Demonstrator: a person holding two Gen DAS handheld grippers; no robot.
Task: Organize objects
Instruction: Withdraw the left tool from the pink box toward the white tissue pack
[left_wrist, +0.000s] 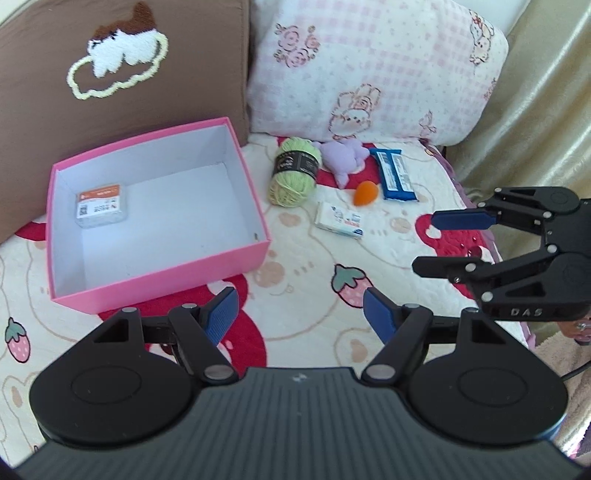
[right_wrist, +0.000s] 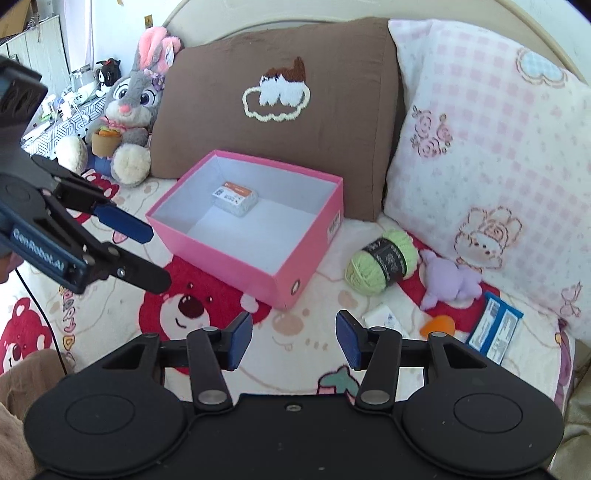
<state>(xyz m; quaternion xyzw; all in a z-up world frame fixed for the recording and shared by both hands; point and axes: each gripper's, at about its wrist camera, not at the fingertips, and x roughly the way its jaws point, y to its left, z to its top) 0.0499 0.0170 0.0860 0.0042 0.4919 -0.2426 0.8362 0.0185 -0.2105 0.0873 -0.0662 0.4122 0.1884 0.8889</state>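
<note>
Yarn ball (right_wrist: 380, 260) could roll off when nudged; left gripper (left_wrist: 299, 314) and right gripper (right_wrist: 293, 339) hang wide open, empty, near pink box (right_wrist: 225, 254).

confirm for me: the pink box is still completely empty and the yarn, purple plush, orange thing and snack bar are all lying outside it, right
Not quite. The pink box already holds one item, a small labelled packet lying on its floor, as both wrist views show. The rest stands: the green yarn, purple plush, orange piece and blue snack bar all lie outside it on the bedspread.
</note>
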